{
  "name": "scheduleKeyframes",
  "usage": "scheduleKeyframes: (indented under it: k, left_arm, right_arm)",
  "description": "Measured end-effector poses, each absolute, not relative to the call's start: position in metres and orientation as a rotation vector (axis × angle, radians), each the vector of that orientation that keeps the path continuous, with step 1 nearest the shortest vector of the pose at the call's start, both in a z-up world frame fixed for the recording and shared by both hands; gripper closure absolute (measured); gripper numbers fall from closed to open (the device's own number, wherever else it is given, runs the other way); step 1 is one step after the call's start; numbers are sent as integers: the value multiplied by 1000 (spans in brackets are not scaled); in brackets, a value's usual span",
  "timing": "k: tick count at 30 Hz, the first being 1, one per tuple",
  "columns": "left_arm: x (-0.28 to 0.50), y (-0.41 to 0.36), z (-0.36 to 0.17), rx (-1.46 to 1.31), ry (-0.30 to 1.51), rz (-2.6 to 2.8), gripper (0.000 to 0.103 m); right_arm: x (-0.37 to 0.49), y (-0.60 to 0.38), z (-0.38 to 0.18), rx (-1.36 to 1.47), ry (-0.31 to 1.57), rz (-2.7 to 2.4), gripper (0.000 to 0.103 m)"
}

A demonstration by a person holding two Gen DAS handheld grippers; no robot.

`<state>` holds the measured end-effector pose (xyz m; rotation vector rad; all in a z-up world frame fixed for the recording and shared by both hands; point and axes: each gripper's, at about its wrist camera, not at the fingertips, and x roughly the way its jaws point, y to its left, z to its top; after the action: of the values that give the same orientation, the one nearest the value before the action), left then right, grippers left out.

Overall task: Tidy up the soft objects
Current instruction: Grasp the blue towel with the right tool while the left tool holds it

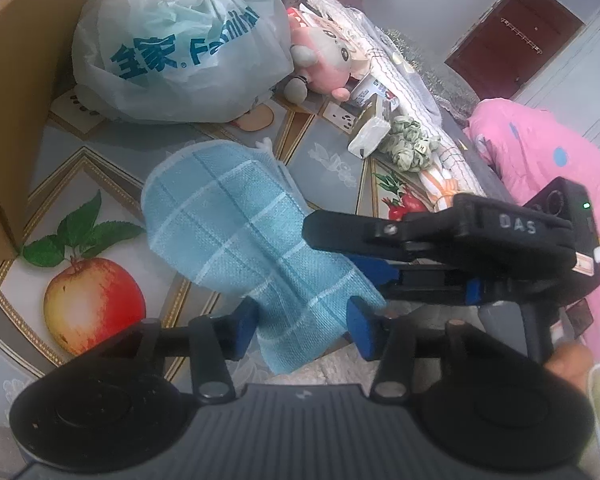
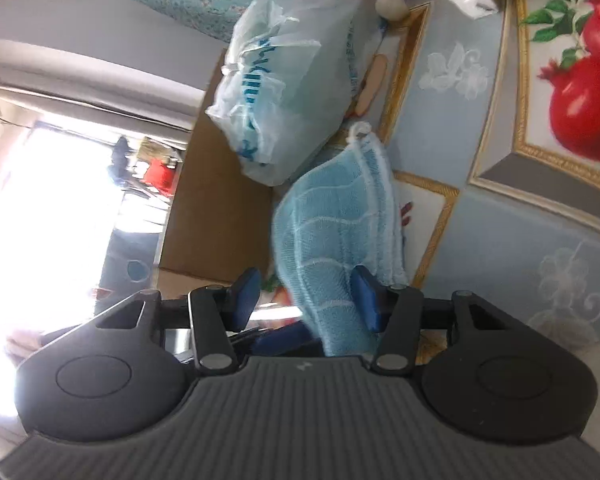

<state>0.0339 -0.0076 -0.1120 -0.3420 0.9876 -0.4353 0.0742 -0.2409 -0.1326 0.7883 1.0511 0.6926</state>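
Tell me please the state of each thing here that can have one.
blue cloth: creased, between both pairs of jaws.
left gripper: jaws apart around the cloth; grip unclear.
right gripper: jaws open; one pad touches the cloth.
plastic bag: full, knotted shut.
plush toy: lying down.
red door: closed.

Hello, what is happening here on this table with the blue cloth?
A person holds a gripper in each hand and works on a light blue checked cloth above a fruit-print tablecloth. The left gripper and the right gripper each have an end of the cloth between their fingers; how firmly they pinch it is unclear. Behind lie a tied plastic bag, a pink plush toy and a cardboard box.
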Motion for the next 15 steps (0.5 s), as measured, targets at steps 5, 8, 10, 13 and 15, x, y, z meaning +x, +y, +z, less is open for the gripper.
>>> scheduleKeyframes:
  k: [5, 8, 10, 13, 15]
  left_arm:
    - [29, -5, -107, -301, 973, -401, 50]
    - [27, 1, -104, -306, 953, -396, 49]
    - [27, 3, -105, -308, 955, -395, 49]
    - [26, 5, -109, -307, 964, -398, 49]
    - [25, 7, -111, -312, 967, -405, 49]
  right_arm:
    - [71, -232, -103, 537, 944, 596, 54]
    - [74, -220, -95, 411, 924, 564, 48]
    - [76, -211, -94, 350, 927, 567, 45]
    - [75, -194, -94, 227, 912, 555, 40]
    - [74, -184, -94, 136, 898, 543, 39]
